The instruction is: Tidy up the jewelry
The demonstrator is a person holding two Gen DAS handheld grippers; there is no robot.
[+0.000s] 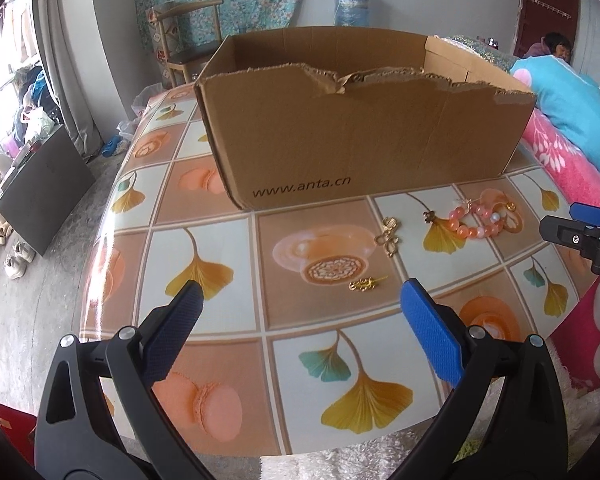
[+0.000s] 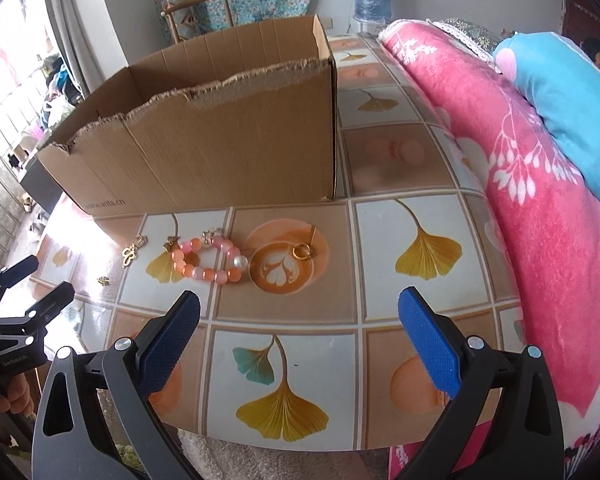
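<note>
Hovering spread-jawed, left gripper [image 1: 300, 296] and right gripper [image 2: 300, 300] face beaded bracelet [image 2: 208, 258], gold ring [image 2: 301, 251] (loose beside open cardboard box [image 2: 220, 152], likely destination).

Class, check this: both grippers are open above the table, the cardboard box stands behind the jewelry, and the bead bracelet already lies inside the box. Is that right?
One error: the bracelet is not in the box. It lies on the table in front of it, as the right wrist view shows. The rest holds: the left gripper and the right gripper are open.
</note>
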